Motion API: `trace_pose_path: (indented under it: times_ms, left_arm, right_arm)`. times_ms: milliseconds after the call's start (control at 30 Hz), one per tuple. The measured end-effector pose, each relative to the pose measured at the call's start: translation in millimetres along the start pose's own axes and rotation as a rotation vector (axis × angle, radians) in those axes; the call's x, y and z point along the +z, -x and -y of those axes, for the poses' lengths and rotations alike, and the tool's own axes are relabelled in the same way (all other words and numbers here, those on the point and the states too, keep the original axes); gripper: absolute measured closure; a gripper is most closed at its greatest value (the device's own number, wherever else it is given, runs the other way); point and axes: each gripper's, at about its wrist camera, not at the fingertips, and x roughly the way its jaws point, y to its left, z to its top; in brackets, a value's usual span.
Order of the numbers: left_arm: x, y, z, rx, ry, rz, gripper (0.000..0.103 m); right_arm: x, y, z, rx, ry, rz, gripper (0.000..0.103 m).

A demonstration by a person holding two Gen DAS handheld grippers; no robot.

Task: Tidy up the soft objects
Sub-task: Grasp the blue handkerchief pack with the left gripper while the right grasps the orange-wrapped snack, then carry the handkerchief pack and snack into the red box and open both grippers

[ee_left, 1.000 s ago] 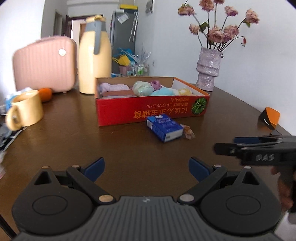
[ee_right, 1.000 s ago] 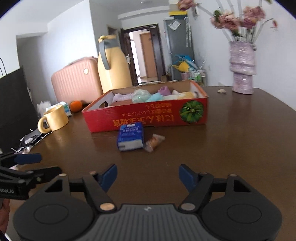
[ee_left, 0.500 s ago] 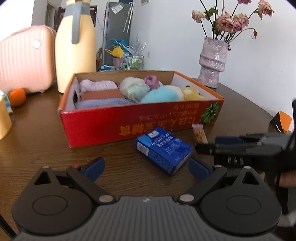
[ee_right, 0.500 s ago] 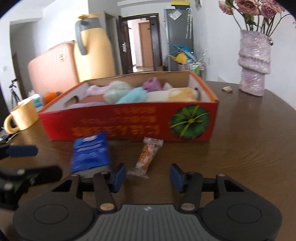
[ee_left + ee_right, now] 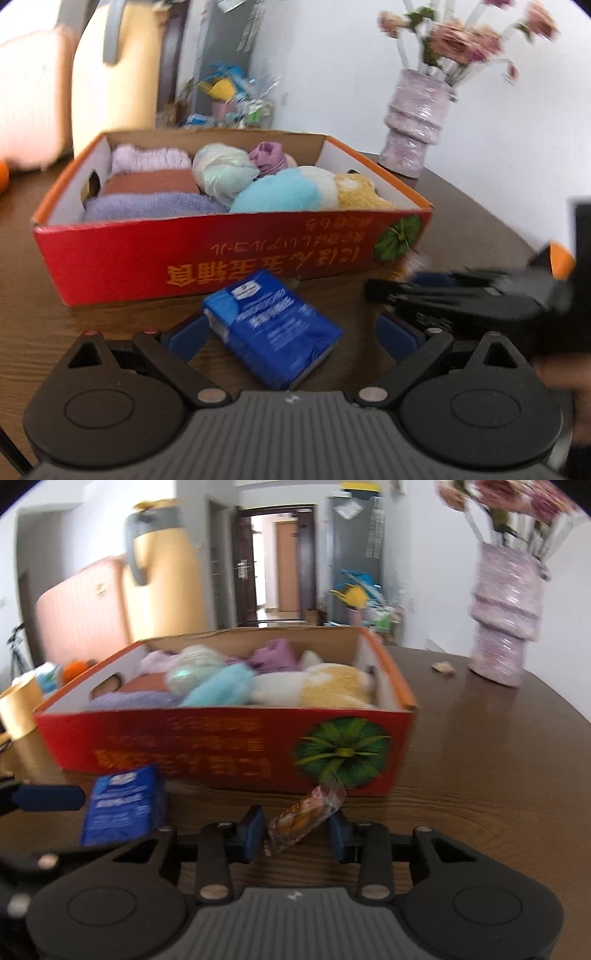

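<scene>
Right gripper motion-blurred at right of left wrist view. Box lettering smeared, unreadable. Flowers cut by top edge. Snack packet mostly hidden.

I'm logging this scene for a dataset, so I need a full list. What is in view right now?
tissue pack: one, blue, on table before the box
snack packet: one, clear-orange, before the box
box: one, red, holding soft items
soft items: several, pastel, in box
vase: one, lilac, far right
jug: one, yellow, behind box
suitcase: one, pink
mug: one, yellow
left gripper: open, around tissue pack
right gripper: open, around snack packet
</scene>
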Motion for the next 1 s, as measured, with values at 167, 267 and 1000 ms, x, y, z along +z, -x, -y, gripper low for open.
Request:
trace_pose_path:
  times_ms: [167, 267, 1000]
  left_arm:
    - [6, -18, 1, 0.008, 0.119, -0.002, 0.007]
    - [4, -17, 8, 0.058, 0.072, 0.040, 0.024]
    - [-17, 35, 8, 0.086, -0.036, 0.081, 0.049]
  right_arm:
    - [1, 12, 18, 0.026, -0.096, 0.052, 0.049]
    - [2, 8, 15, 0.000, -0.090, 0.049, 0.048]
    - [-27, 58, -13, 0.073, -0.059, 0.075, 0.101]
